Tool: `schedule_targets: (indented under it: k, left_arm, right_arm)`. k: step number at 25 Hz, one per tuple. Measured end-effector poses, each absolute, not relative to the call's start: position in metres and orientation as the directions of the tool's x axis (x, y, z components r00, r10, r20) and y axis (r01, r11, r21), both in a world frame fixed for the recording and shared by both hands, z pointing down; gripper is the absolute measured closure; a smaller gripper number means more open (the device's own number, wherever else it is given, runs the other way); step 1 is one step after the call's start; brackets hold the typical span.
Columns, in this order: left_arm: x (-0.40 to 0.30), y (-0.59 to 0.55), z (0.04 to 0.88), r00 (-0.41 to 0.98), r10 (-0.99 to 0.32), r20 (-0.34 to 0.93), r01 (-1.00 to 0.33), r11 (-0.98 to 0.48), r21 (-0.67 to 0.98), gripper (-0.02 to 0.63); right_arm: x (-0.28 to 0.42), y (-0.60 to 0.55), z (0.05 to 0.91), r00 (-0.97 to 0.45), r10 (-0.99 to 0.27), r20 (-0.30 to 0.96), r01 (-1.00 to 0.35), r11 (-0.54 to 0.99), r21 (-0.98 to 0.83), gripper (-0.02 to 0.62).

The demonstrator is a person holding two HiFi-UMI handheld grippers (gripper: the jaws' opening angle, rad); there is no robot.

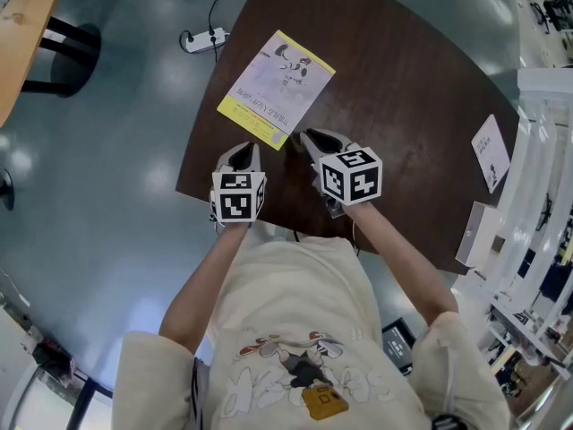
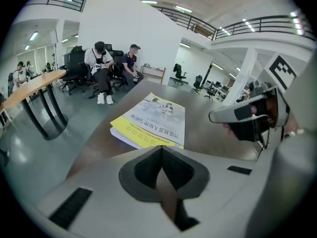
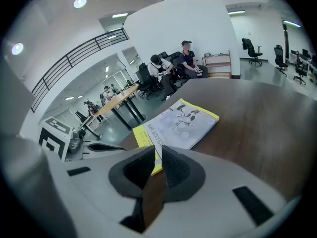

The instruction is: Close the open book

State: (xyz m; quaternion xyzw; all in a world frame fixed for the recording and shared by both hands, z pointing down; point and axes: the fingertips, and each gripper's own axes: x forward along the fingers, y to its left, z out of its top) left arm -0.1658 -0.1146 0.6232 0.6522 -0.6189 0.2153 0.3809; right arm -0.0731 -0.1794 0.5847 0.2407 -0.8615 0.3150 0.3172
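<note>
A: Where is the book (image 1: 276, 89)?

B: Flat on the dark table (image 1: 403, 88), closed, with its white-and-yellow cover facing up. It sits near the table's left edge in the head view, turned at an angle so 1 corner points back at the person.

A: And the 2 grippers?

B: The left gripper (image 1: 243, 153) hovers at 7 o'clock from the book and the right gripper (image 1: 311, 139) at 5 o'clock. Both sit just beside that near corner, and neither touches the book.

A: The jaws?

B: The left pair is pressed together with nothing between the pads. The right pair stands a thin slit apart (the yellow cover shows through it) and is also empty.

A: Anything else on the table?

B: 1 small white leaflet (image 1: 491, 150), well apart at 3 o'clock from the book.
</note>
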Motion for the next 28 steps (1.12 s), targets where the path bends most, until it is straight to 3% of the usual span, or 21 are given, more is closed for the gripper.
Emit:
schedule_targets:
  k: [5, 18, 28]
  left_arm:
    - [-0.159, -0.097, 0.606, 0.168, -0.648, 0.743, -0.962, 0.056, 0.266, 0.6]
    - [-0.133, -0.02, 0.557, 0.25, -0.689, 0.68, -0.94, -0.004, 0.342, 0.6]
    - [-0.077, 0.038, 0.536, 0.22, -0.706, 0.673, -0.955, -0.017, 0.295, 0.6]
  right_arm:
    - [-0.057, -0.165, 0.575, -0.669, -0.255, 0.698, -0.638, 0.679, -0.363, 0.585]
    - [0.002, -0.107, 0.526, -0.639, -0.408, 0.652, -0.71, 0.638, -0.297, 0.589]
    - [0.059, -0.041, 0.52, -0.672, -0.408, 0.618, -0.677, 0.677, -0.289, 0.589]
